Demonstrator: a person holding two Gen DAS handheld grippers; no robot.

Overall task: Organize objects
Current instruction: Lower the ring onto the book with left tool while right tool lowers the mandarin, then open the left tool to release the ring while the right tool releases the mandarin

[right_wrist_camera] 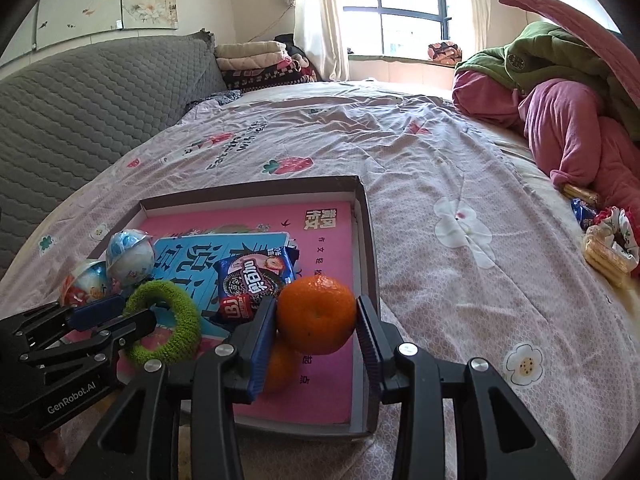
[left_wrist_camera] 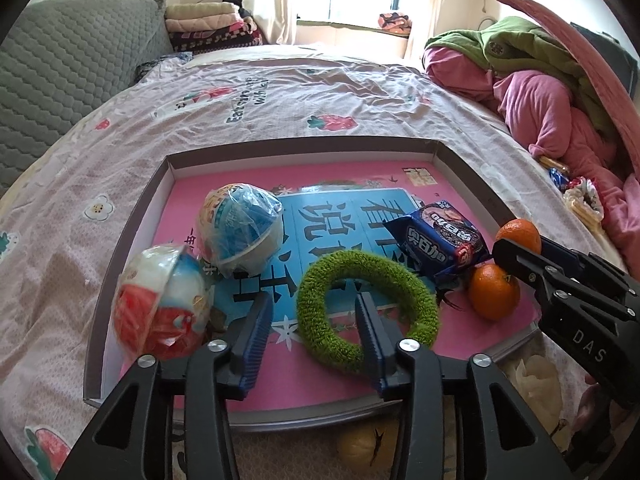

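A shallow box point(left_wrist_camera: 300, 146) lined in pink lies on the bed. In it rests a fuzzy green ring point(left_wrist_camera: 416, 292). My left gripper point(left_wrist_camera: 312, 298) stands open around the ring's left side, one finger through the hole, pads not pressing. My right gripper point(right_wrist_camera: 316, 300) is shut on an orange point(right_wrist_camera: 316, 320) above the box's right part. A second orange point(right_wrist_camera: 280, 364) lies below it. A blue biscuit packet point(left_wrist_camera: 440, 236) and two wrapped balls, one blue point(left_wrist_camera: 240, 228) and one red point(left_wrist_camera: 160, 304), sit in the box too.
The box's right wall point(right_wrist_camera: 366, 220) stands close to the held orange. Pink and green bedding point(right_wrist_camera: 568, 128) is piled at the right, with snacks and a scrunchie point(right_wrist_camera: 608, 248) below it. A grey quilted headboard point(right_wrist_camera: 80, 100) runs along the left. A yellowish object point(left_wrist_camera: 360, 444) lies before the box.
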